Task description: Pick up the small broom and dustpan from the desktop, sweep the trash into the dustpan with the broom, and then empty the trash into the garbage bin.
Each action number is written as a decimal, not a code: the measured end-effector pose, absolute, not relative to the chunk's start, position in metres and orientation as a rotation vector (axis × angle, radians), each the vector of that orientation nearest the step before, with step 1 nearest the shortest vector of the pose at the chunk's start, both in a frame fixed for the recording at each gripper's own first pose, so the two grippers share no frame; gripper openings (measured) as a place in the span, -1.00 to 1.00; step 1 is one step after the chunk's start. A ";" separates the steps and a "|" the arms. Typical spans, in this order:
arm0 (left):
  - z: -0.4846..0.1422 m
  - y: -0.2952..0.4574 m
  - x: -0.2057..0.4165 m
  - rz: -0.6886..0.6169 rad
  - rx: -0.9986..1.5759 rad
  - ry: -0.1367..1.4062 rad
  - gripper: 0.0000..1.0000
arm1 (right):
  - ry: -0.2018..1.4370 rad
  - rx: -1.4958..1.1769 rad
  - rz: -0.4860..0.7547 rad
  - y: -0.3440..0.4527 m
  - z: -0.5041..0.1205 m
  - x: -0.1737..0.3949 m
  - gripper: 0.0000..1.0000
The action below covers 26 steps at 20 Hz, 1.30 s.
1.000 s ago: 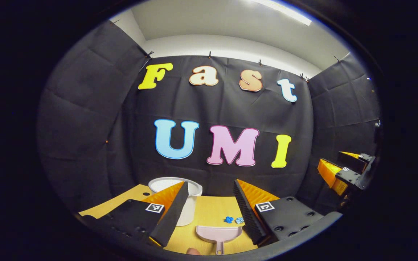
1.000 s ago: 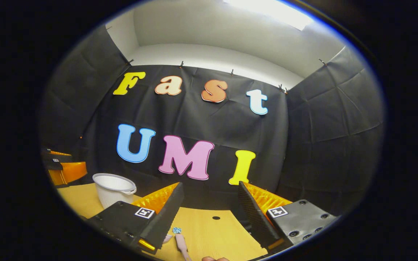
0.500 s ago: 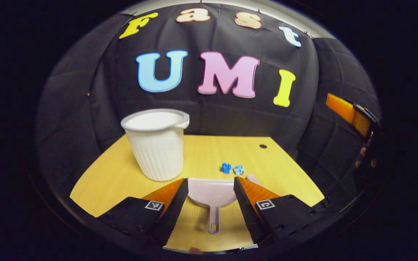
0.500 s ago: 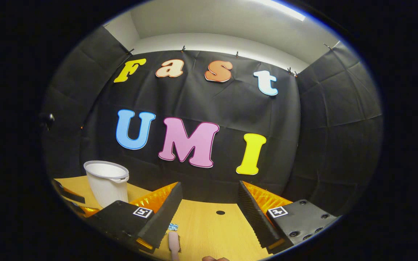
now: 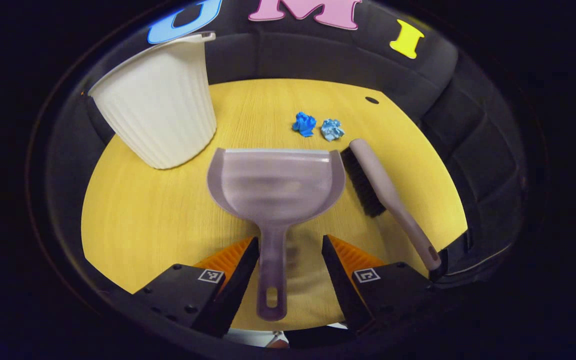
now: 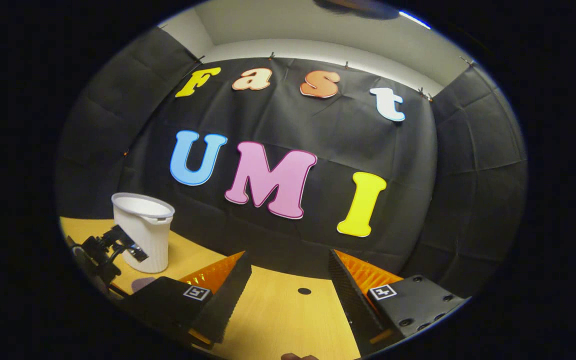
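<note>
Fingers of the left gripper (image 5: 288, 265) stand spread, one on each side of the dustpan's (image 5: 275, 182) handle, clasping nothing yet. Half a second ago the pan sat farther ahead between them; the gripper has since dropped down over the counter (image 5: 148, 215), so closing on the handle looks like the next move. Past the pan's front lip lie two crumpled blue scraps of trash (image 5: 318, 126), just beside it on the right the broom (image 5: 385, 195), untouched, and off to the left the white garbage bin (image 5: 160, 115). The right gripper (image 6: 290, 295) hangs apart from all this, jaws wide and empty, higher than before, bin (image 6: 143, 232) at its left.
</note>
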<state>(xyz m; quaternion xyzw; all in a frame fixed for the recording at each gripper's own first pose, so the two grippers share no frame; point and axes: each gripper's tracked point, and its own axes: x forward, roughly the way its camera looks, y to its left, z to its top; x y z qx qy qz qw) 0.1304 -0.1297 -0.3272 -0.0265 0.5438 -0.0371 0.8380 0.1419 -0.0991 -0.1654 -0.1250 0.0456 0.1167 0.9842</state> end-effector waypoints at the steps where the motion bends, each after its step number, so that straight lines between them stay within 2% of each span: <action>1: -0.330 -0.129 0.130 -0.060 -0.052 1.181 0.54 | 0.085 -0.289 0.241 -0.103 -0.169 0.143 0.98; 6: -0.334 -0.125 0.124 0.009 -0.034 1.338 0.49 | 0.181 -0.250 0.251 -0.116 -0.203 0.138 0.98; 7: -0.334 -0.125 0.126 0.010 -0.040 1.354 0.36 | 0.215 -0.232 0.247 -0.117 -0.210 0.137 0.98; 9: -0.335 -0.129 0.131 -0.002 -0.054 1.388 0.27 | 0.262 -0.189 0.231 -0.119 -0.219 0.137 0.98; 10: -0.338 -0.131 0.133 -0.005 -0.058 1.407 0.17 | 0.279 -0.172 0.225 -0.118 -0.223 0.138 0.98; 11: -0.336 -0.129 0.135 -0.004 -0.040 1.418 -0.04 | 0.293 -0.168 0.221 -0.117 -0.226 0.137 0.98; 12: -0.338 -0.129 0.143 -0.017 -0.026 1.412 -0.08 | 0.300 -0.172 0.218 -0.116 -0.229 0.137 0.99; 13: -0.336 -0.132 0.142 -0.032 -0.019 1.410 -0.26 | 0.310 -0.178 0.215 -0.114 -0.232 0.136 0.99; 15: -0.337 -0.132 0.147 -0.045 -0.012 1.417 -0.40 | 0.336 -0.177 0.216 -0.108 -0.239 0.135 0.98; 18: -0.337 -0.128 0.146 -0.063 -0.009 1.415 -0.43 | 0.410 -0.153 0.206 -0.093 -0.252 0.133 0.98; 20: -0.336 -0.124 0.145 -0.084 -0.010 1.400 -0.41 | 0.526 -0.152 0.214 -0.080 -0.270 0.123 0.97; 25: -0.337 -0.118 0.134 -0.128 -0.076 1.325 -0.41 | 0.920 -0.098 0.274 -0.040 -0.334 0.073 0.99; 26: -0.341 -0.116 0.132 -0.138 -0.087 1.308 -0.41 | 1.004 -0.121 0.270 -0.043 -0.348 0.070 0.89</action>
